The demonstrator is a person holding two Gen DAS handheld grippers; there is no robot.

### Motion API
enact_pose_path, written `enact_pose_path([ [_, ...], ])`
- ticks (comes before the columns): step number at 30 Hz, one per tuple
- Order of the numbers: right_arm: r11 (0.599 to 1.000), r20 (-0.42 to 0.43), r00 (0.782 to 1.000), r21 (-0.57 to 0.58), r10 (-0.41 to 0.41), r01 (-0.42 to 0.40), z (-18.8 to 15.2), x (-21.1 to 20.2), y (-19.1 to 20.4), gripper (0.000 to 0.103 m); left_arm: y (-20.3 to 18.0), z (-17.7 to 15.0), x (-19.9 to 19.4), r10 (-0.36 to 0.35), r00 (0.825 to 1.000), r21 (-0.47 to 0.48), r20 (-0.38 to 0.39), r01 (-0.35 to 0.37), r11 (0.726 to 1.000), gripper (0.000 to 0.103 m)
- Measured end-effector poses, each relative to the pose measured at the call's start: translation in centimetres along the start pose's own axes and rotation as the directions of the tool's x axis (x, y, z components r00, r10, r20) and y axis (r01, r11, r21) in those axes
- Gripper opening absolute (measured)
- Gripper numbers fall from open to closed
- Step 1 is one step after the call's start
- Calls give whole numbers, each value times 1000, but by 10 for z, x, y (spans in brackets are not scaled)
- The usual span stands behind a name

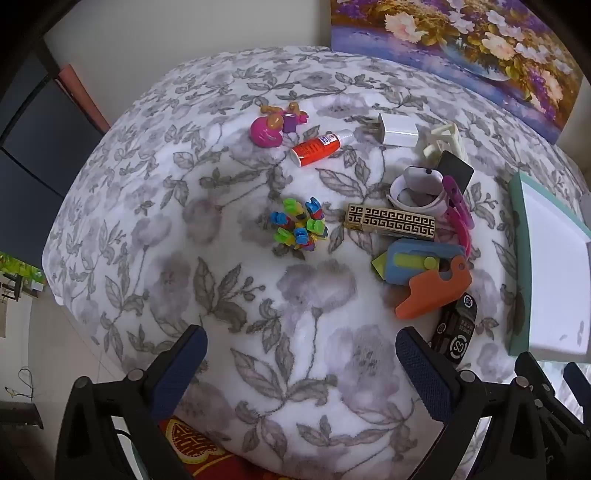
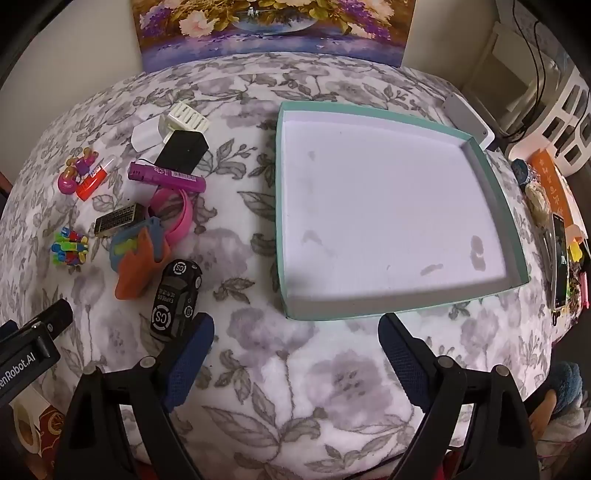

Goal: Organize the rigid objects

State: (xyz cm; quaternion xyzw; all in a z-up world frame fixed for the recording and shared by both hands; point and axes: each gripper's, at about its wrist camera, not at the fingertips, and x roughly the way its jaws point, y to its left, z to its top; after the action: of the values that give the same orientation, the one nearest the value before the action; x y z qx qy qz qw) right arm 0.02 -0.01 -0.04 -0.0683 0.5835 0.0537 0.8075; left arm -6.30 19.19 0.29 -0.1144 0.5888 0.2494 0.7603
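Note:
Small rigid items lie on a floral cloth. A black toy car [image 2: 176,299] [image 1: 456,330] sits just ahead of my right gripper's left finger. Beyond it lie an orange and blue toy [image 2: 138,254] [image 1: 424,275], a gold patterned box [image 1: 390,221], a colourful block cluster [image 1: 300,223] [image 2: 70,247], an orange tube [image 1: 319,147], a pink duck toy [image 1: 266,131], white chargers [image 1: 399,130] and a pink band [image 2: 177,214]. A shallow teal-rimmed tray [image 2: 282,206] [image 1: 519,258] stands with nothing in it. My left gripper [image 1: 301,373] and right gripper [image 2: 297,354] hover open over bare cloth.
A flower painting [image 2: 273,26] leans at the back wall. Clutter and a phone [image 2: 559,258] lie past the tray on the right, with a white shelf [image 2: 569,122] behind. A red patterned item [image 1: 192,443] sits below the cloth's near edge.

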Motion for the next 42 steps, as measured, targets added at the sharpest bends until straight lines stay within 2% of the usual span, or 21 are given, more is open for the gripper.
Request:
enact_pose_path([
  [27, 1000, -5, 1000, 7, -18, 18, 1, 3, -2, 91, 2, 0, 1, 2, 1000, -7, -4, -2, 1000, 103],
  [42, 999, -5, 999, -17, -39, 39, 0, 5, 6, 91, 6, 2, 0, -24, 1000, -32, 1, 24, 999, 103],
])
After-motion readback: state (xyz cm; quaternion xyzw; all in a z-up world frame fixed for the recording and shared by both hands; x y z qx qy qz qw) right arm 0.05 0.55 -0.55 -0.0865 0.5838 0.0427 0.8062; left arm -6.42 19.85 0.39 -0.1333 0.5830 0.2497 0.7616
